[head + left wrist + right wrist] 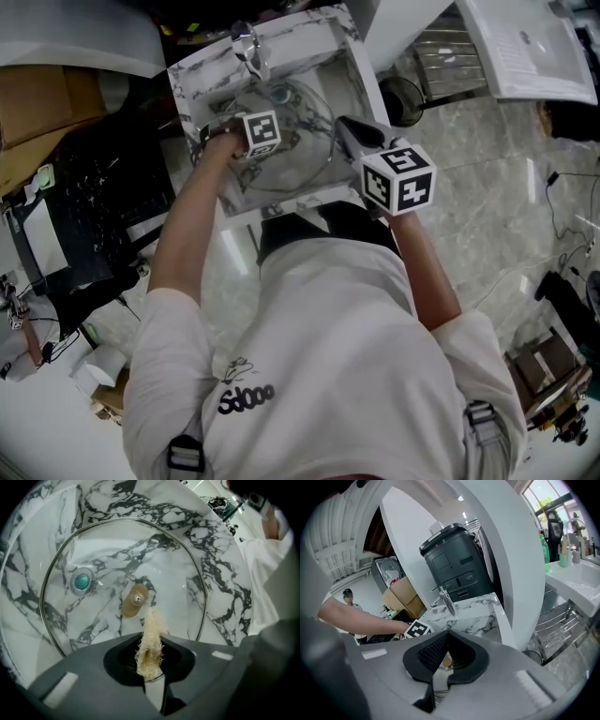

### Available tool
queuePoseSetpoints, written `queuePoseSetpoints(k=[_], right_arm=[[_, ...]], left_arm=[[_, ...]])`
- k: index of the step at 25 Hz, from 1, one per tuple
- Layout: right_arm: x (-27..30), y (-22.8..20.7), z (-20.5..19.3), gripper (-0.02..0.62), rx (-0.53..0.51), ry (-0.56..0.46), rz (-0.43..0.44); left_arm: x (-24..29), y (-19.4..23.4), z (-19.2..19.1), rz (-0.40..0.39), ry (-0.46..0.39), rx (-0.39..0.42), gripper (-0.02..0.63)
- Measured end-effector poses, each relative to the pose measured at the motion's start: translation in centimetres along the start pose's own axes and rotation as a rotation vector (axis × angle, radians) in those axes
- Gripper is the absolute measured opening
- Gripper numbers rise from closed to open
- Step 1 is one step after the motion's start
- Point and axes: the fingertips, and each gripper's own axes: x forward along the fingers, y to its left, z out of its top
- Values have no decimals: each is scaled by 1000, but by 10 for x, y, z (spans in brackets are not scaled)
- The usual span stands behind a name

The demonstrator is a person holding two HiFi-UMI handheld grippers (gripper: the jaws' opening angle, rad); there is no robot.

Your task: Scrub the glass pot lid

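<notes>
Now mid-scrub: left gripper (151, 641) clamps the loofah scrubber (151, 620) on the glass pot lid (108, 550); right gripper (446, 634) is closed. Next: sweep toward the rim.

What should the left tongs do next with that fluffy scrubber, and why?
Probably ease the left tongs forward until the loofah presses on the glass lid, then rub. The tongs are shut on the loofah, its tip points near the lid's centre screw, and the lid lies in the marble sink. Whether the loofah touches the glass is unclear.

Glass pot lid (159, 559) lying in sink (200, 67), faucet (248, 47) behind, drain (81, 581) left of the lid's knob (136, 599).
</notes>
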Motion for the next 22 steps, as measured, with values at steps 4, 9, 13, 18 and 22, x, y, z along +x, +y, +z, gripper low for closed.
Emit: queuePoseSetpoints(k=[4, 9, 13, 18, 22], right_arm=[[-1, -6, 2, 3, 1, -4, -10], [-1, -9, 0, 3, 0, -2, -18], [-1, -9, -3, 3, 3, 5, -17], [0, -10, -2, 3, -4, 15, -15], [2, -10, -1, 3, -10, 17, -14]], left_arm=[[-5, 17, -3, 34, 13, -42, 51], [-11, 41, -1, 92, -13, -118, 51], [-22, 50, 10, 124, -88, -168, 51], [-30, 56, 28, 129, -190, -226, 51], [-34, 59, 38, 145, -235, -236, 49]])
